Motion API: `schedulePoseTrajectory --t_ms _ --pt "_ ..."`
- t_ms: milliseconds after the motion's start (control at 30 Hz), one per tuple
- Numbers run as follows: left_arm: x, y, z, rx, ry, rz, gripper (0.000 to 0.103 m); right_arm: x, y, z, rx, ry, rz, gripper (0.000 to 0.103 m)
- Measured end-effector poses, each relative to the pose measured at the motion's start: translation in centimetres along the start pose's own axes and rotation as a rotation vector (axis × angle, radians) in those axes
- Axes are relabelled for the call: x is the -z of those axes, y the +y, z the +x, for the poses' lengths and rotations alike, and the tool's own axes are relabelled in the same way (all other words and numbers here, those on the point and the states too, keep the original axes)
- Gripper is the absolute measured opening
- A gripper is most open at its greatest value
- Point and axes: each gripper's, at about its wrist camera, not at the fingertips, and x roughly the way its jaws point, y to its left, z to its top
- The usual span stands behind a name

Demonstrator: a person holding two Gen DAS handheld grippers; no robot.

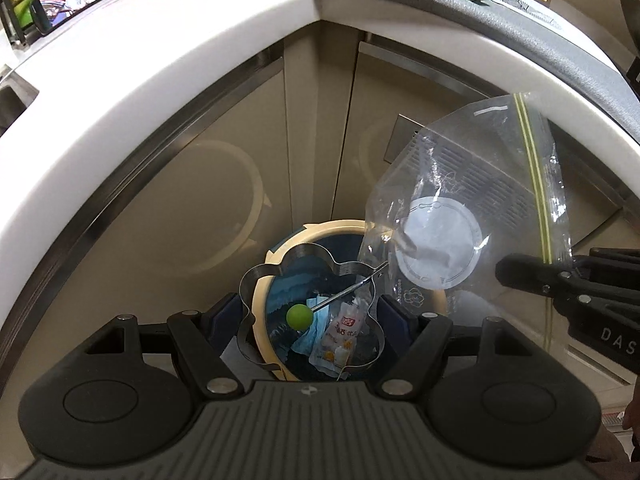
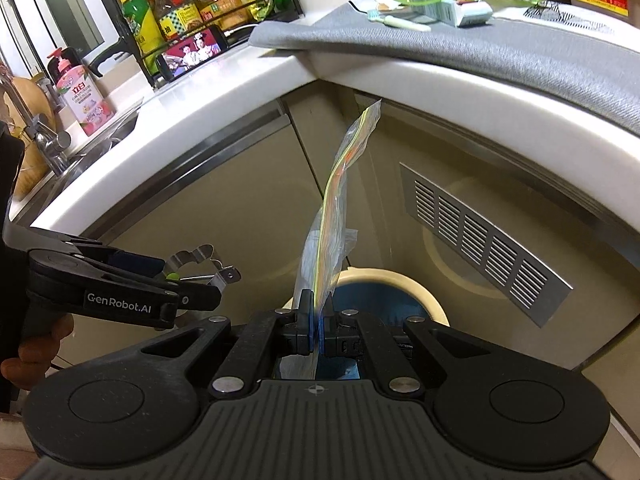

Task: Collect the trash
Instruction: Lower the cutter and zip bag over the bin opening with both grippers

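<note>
Counter: We work below a white L-shaped kitchen counter point(image 1: 168, 92), its beige cabinet doors behind both hands.
Bin: A round cream-rimmed waste bin with a dark blue liner point(image 1: 276, 248) stands on the floor in the corner, wrappers already lying inside.
Bag: Our right gripper point(image 2: 318, 320) has its jaws pressed together on the lower part of a clear plastic zip bag with a yellow-green seal strip point(image 1: 472, 200). From its own camera the bag rises edge-on, long axis running up and away from the fingers.
Bag over bin: From the left camera the bag hangs above the bin's right rim, partly over the opening; a white round printed piece shows through it.
Ring: Our left gripper point(image 1: 312, 316) stands wide, its pads seemingly pressing the two sides of a flower-shaped steel ring mould with a thin wire handle and green ball tip point(image 1: 308, 320), directly above the bin mouth.
Nearer hand: We judge the left hand the better centred over the opening; the right sits toward the rim.
Pose: Both grippers tilt downward, the left more steeply.
Next: Release probably turns on each item hanging clear inside the rim.
</note>
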Motion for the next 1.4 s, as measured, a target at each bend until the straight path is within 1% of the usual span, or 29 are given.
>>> schedulePoseTrajectory --t_ms 367,600,800,1033,1100,1233,1400 --pt "-0.3 -0.4 1.6 0.011 0.039 0.007 0.079 0.1 -0.4 2.0 0.008 0.044 0.014 0.003" --pt "-0.9 -0.5 3.4 0.010 0.075 -0.002 0.079 0.1 -0.9 3.7 0.022 0.079 0.029 0.003" --pt "-1.2 -0.4 5.6 0.031 0.123 -0.024 0.079 0.4 -1.7 5.9 0.048 0.125 0.055 0.003" --pt "-2.0 -0.8 8.0 0.019 0.157 -0.021 0.079 0.6 -2.5 8.0 0.069 0.163 0.063 0.003" --pt "-2.3 -0.7 9.0 0.011 0.176 -0.029 0.079 0.4 -2.6 8.8 0.074 0.175 0.065 0.003" --pt "-2.7 -0.7 11.2 0.019 0.221 -0.040 0.079 0.3 -3.0 10.2 0.083 0.198 0.072 0.004" --pt "-2.8 -1.4 13.8 0.014 0.267 -0.031 0.079 0.5 -3.3 11.9 0.088 0.233 0.084 0.004"
